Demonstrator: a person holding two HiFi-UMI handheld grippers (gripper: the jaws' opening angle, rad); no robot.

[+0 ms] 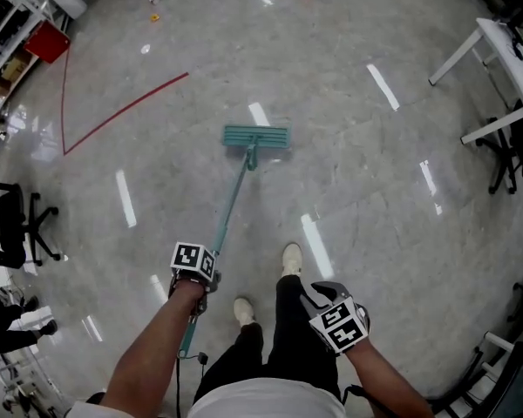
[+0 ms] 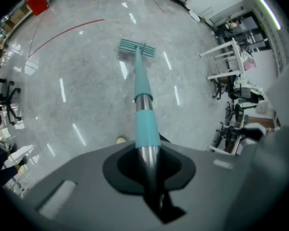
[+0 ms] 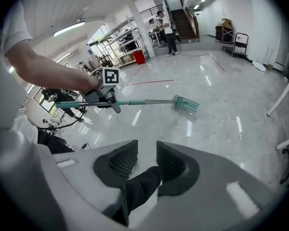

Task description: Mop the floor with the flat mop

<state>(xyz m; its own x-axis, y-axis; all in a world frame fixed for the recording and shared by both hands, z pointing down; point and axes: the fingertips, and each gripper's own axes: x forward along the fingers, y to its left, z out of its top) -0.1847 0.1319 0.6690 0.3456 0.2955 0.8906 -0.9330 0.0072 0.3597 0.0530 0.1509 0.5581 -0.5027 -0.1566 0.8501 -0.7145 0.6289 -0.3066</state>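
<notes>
The flat mop's teal head [image 1: 256, 135] lies flat on the shiny grey floor ahead of me. Its teal and metal pole [image 1: 231, 207] slants back to my left gripper [image 1: 202, 279], which is shut on it. In the left gripper view the pole [image 2: 143, 114] runs out from between the jaws of the left gripper [image 2: 148, 163] to the mop head [image 2: 137, 47]. My right gripper [image 1: 324, 296] hangs by my right leg, open and empty. The right gripper [image 3: 147, 152] shows floor and a dark trouser leg in its gap, with the mop head [image 3: 186, 103] off ahead.
White tables [image 1: 504, 55] and chair bases stand at the right. Black office chairs [image 1: 17, 225] sit at the left. A red line [image 1: 126, 107] crosses the floor and a red bin [image 1: 48, 42] stands far left. My shoes [image 1: 291, 258] are behind the mop. A person [image 3: 169, 27] stands far off.
</notes>
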